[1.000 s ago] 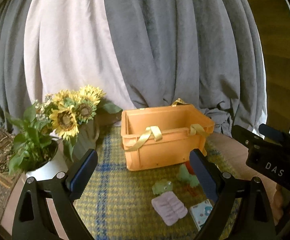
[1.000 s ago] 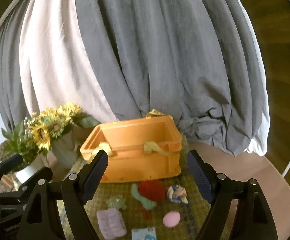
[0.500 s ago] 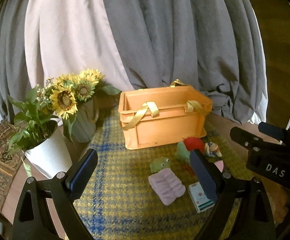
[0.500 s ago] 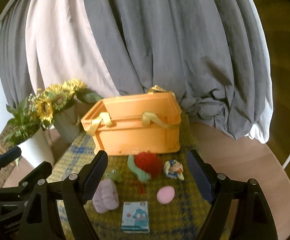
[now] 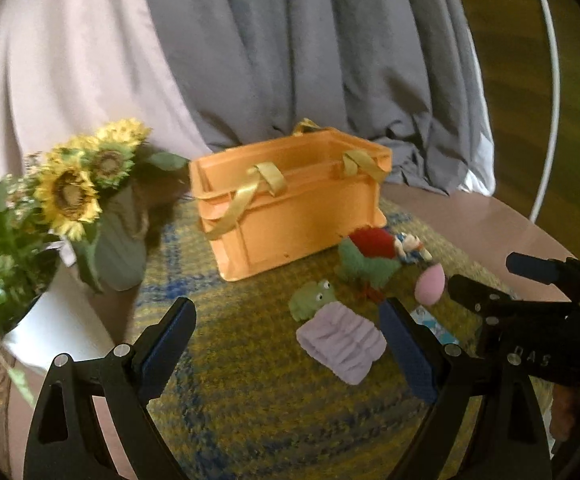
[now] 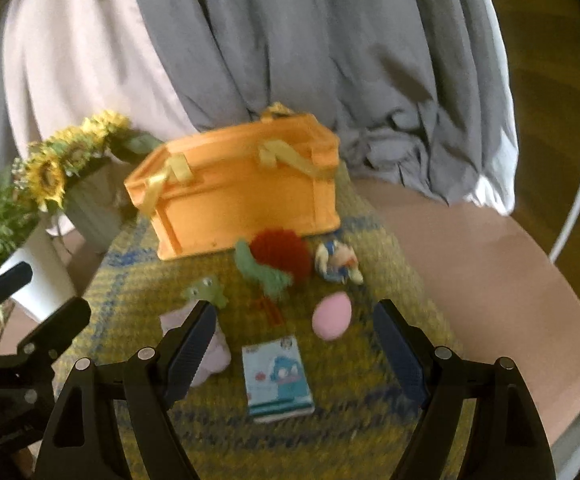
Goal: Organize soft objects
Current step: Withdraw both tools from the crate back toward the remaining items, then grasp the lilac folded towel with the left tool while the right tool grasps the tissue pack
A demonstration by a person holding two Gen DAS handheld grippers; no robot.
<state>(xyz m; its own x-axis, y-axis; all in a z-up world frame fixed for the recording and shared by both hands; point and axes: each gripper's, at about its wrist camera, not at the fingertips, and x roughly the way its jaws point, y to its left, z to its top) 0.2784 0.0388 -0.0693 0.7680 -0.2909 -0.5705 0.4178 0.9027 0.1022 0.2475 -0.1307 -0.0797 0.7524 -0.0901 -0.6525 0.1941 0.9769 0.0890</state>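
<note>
An orange crate (image 5: 290, 204) (image 6: 242, 200) with yellow ribbon handles stands on a yellow-blue woven mat (image 5: 230, 392). In front of it lie a red-and-green plush (image 6: 278, 260), a small green frog (image 5: 312, 298), a lilac ribbed cloth (image 5: 342, 344), a pink egg-shaped sponge (image 6: 332, 316), a small blue-white doll (image 6: 336, 262) and a tissue pack (image 6: 276, 380). My left gripper (image 5: 290, 344) is open and empty, above the mat left of the cloth. My right gripper (image 6: 294, 348) is open and empty, above the tissue pack.
A grey vase of sunflowers (image 5: 90, 184) and a white plant pot (image 5: 46, 320) stand left of the crate. Grey and pale curtains (image 5: 290, 60) hang behind. The round table's bare pink top (image 6: 490, 280) lies right of the mat.
Both grippers have tilted down and moved closer to the mat, so the soft things sit higher and larger in view. Both stay open and empty.
</note>
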